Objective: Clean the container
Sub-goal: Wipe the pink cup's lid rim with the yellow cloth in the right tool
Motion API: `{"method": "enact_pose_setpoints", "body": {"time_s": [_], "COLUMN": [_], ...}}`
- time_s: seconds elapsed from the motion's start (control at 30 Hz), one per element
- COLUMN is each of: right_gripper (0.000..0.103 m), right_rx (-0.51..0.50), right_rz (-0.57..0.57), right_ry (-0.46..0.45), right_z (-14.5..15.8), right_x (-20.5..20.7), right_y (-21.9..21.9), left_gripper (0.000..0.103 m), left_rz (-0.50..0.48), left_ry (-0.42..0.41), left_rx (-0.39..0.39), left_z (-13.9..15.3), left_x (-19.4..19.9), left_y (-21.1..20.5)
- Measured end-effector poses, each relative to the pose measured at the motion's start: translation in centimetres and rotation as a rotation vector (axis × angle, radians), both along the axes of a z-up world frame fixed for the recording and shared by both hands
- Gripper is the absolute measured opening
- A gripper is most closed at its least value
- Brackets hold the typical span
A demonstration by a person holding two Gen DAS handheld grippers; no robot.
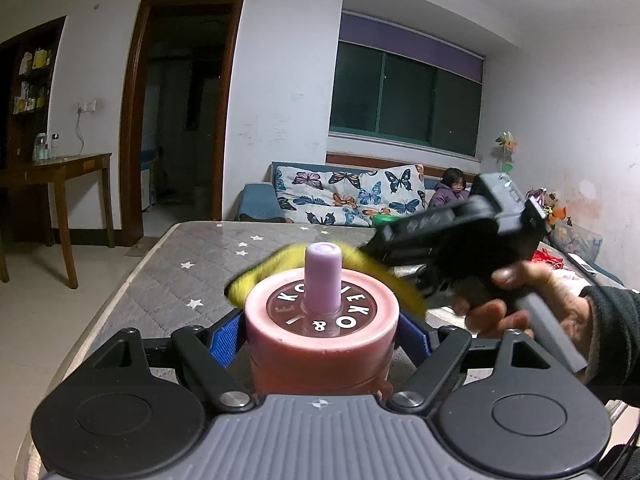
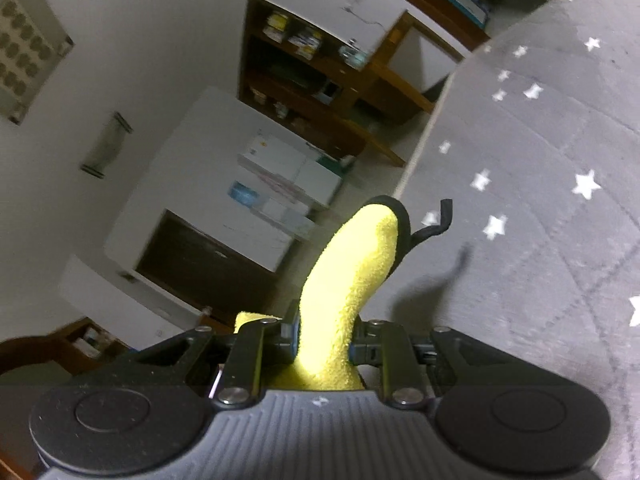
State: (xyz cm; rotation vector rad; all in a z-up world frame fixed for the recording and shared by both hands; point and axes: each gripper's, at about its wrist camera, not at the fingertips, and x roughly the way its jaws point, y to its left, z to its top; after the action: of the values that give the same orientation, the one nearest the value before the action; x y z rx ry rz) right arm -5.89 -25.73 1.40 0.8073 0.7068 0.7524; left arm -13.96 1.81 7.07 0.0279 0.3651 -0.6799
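My left gripper [image 1: 322, 336] is shut on a pink container [image 1: 322, 344] with a brown lettered lid and a lilac spout [image 1: 323, 276], held above the grey star-patterned mattress [image 1: 192, 280]. Its blue finger pads [image 1: 224, 338] press the container's sides. A yellow cloth [image 1: 260, 276] lies against the far side of the lid, held by my right gripper [image 1: 384, 256], which comes in from the right. In the right wrist view my right gripper [image 2: 324, 344] is shut on the yellow cloth [image 2: 352, 280], which has a black edge and sticks out forward. The container is hidden in that view.
The grey mattress [image 2: 540, 200] fills the area below both grippers. A wooden table [image 1: 68, 168] stands at the left, a doorway [image 1: 180, 120] behind it. A butterfly-print sofa [image 1: 344, 196] with a seated child [image 1: 450, 192] is at the back. A person's hand [image 1: 520, 304] holds the right gripper.
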Motion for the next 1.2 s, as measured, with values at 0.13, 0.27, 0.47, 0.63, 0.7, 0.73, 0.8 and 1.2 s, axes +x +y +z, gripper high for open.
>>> {"method": "enact_pose_setpoints", "body": {"time_s": [0.13, 0.27, 0.47, 0.63, 0.7, 0.73, 0.8, 1.2], "right_gripper": [0.019, 0.019, 0.019, 0.019, 0.019, 0.019, 0.019, 0.021], "right_rx": [-0.043, -0.101, -0.188, -0.261, -0.29, -0.304, -0.328, -0.367], "right_rz": [-0.002, 0.004, 0.014, 0.022, 0.025, 0.027, 0.028, -0.008], "right_ry": [0.027, 0.02, 0.01, 0.001, -0.003, -0.005, -0.008, -0.032], "right_z": [-0.8, -0.6, -0.3, -0.1, 0.0, 0.0, 0.1, 0.6], "right_x": [0.0, -1.3, -3.3, -4.9, -5.5, -5.9, -6.5, -10.0], "right_y": [0.2, 0.1, 0.0, -0.1, -0.2, -0.2, -0.3, -1.8], "left_gripper": [0.082, 0.083, 0.084, 0.088, 0.091, 0.091, 0.09, 0.083], "left_rz": [-0.004, -0.011, -0.012, -0.024, -0.034, -0.035, -0.03, 0.036], "left_ry": [-0.009, -0.014, 0.012, 0.028, 0.038, 0.039, 0.045, 0.071], "left_rx": [0.017, 0.039, 0.053, 0.079, 0.085, 0.092, 0.114, 0.12], "left_z": [0.0, 0.0, 0.0, -0.1, -0.2, -0.2, -0.3, -0.4], "left_x": [-0.1, -0.1, 0.4, 1.2, 1.5, 1.6, 1.9, 2.4], "left_y": [-0.5, -0.9, -1.2, -1.8, -2.1, -2.2, -2.7, -3.6]}}
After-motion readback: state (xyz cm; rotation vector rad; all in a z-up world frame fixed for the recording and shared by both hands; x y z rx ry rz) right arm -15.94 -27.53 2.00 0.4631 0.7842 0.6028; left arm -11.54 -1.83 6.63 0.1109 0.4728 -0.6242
